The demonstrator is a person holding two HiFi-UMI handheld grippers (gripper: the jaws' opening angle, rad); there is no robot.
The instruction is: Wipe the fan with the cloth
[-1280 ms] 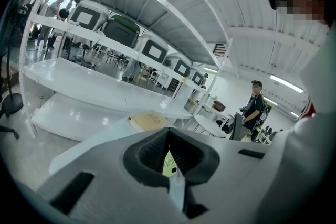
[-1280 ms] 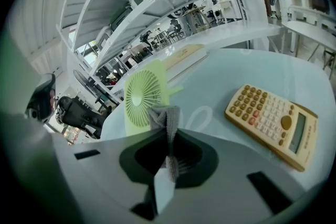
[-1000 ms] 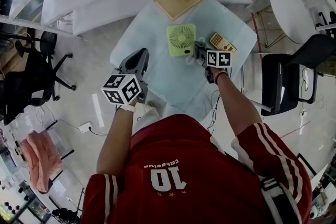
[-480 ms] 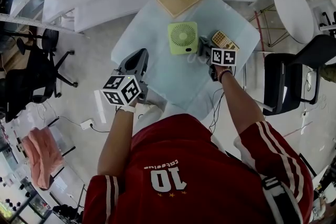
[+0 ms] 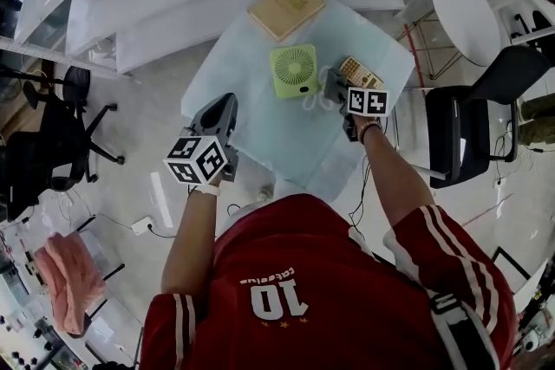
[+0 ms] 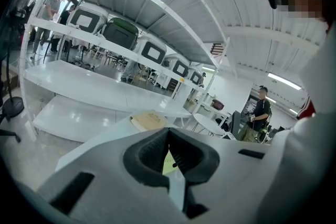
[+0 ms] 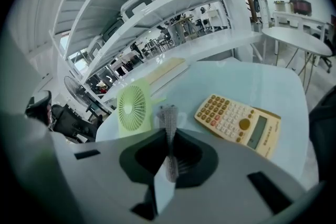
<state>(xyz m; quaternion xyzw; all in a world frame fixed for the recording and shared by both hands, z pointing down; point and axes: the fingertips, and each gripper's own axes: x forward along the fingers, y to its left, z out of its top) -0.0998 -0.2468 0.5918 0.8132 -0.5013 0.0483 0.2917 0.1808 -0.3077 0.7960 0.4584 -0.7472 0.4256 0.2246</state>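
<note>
I have my right hand-held gripper (image 7: 169,150) pinched on a narrow strip of grey cloth (image 7: 168,115), which sticks up past the jaw tips. My left hand-held gripper (image 6: 169,157) is pressed together with nothing in it, and I hold it off the near left edge of the worktop (image 5: 260,121), well away from everything on it.

The green fan (image 7: 133,106) sits near the middle of the worktop with its round grille turned towards me. In the right gripper view the cloth tip shows just beside the fan's right edge, and in the head view my right jaws are at the fan's near right corner. I cannot tell whether the cloth is touching the casing or is only close to it. A calculator (image 7: 237,124) lies flat just to the right of the fan, and a wooden board (image 5: 286,8) lies beyond it at the far edge.

By my reckoning the cloth is picked up and brought to the fan, so the pick-up is done. The wiping itself looks barely begun at best: the cloth is at one corner, and the grille, the top and the left side are all still to be wiped. Nothing on the fan's surface shows me which parts have been wiped
</note>
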